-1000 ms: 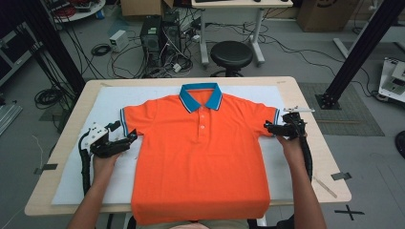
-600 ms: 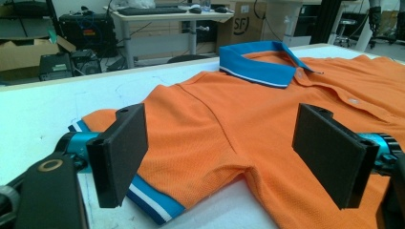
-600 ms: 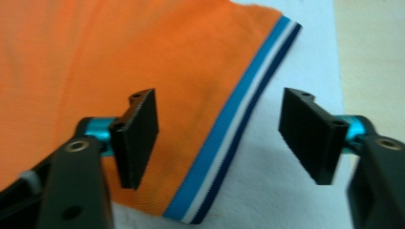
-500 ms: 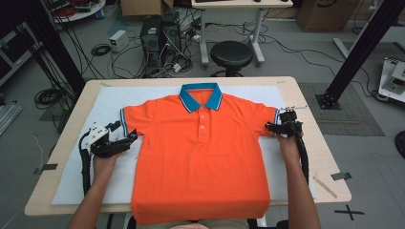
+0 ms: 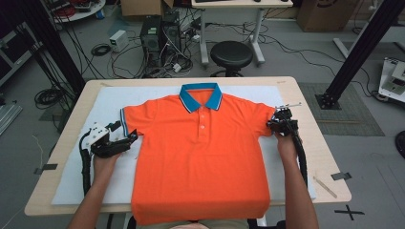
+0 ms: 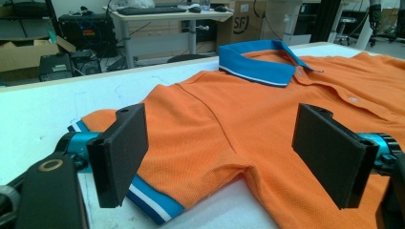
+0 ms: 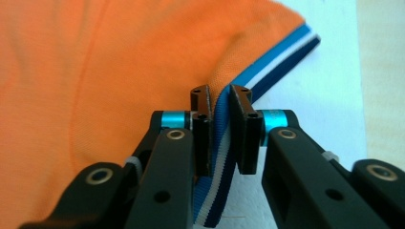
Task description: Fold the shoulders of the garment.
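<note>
An orange polo shirt (image 5: 200, 157) lies flat, face up, on the white mat (image 5: 67, 186), no fold made yet. The right gripper (image 7: 220, 133) has just been closing and pinches the striped cuff (image 7: 282, 57). The left gripper (image 6: 219, 157) gapes over its sleeve (image 6: 167, 167), not gripping.

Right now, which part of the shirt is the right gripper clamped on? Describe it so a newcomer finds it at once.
On the white mat lies an orange polo shirt, collar away from the person. Follow its sleeve on the person's right to the striped cuff: blue, white and navy bands. The right gripper pinches it, while the other cuff lies flat and unheld.
</note>
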The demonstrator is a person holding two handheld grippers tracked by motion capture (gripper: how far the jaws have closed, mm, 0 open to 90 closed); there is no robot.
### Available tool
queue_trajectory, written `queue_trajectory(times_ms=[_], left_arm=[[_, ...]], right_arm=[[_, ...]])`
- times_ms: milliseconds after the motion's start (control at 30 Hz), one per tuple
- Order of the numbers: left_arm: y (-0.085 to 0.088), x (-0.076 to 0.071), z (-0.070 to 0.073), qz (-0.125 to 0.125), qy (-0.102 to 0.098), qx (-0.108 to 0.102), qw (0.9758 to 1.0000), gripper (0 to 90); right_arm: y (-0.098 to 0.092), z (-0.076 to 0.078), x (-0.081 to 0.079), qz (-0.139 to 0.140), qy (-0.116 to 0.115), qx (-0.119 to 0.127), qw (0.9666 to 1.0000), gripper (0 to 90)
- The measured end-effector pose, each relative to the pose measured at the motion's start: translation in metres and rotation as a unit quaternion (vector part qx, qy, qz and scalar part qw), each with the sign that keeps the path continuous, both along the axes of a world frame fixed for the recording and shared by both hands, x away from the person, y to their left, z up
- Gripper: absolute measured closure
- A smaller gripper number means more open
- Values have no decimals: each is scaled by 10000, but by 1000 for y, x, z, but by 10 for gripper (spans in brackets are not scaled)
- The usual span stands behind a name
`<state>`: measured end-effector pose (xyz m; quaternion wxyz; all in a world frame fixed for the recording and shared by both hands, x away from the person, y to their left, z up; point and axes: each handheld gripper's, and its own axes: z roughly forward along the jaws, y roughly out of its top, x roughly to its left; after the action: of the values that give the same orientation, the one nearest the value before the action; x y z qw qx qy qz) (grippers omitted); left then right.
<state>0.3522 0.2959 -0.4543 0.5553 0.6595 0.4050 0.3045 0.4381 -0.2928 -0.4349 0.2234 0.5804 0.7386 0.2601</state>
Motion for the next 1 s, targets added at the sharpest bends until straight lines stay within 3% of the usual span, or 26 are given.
queue_trajectory(times_ms=[133,300,567,633,700,833,900,1000], left_arm=[[0,0,0,0,4,-9,10000,199],[0,0,0,-6,2,-7,10000,199],[1,0,0,-22,-2,-23,10000,199],[0,0,0,-22,0,-29,10000,199],[0,0,0,-23,-2,-26,10000,199],[0,0,0,-26,-7,-25,10000,200],[0,0,0,-27,-7,-21,10000,200],[0,0,0,-49,-6,10,10000,200]], right_arm=[[10,11,-2,214,-164,-24,9996,818],[39,26,-2,628,-338,-13,9975,815],[73,23,1,1021,-181,-123,9945,811],[76,22,2,1099,-141,-14,9938,757],[77,23,2,1119,-208,151,9934,642],[73,30,4,830,-404,294,9953,528],[73,31,5,753,-369,302,9960,515],[83,23,10,889,-83,253,9957,432]])
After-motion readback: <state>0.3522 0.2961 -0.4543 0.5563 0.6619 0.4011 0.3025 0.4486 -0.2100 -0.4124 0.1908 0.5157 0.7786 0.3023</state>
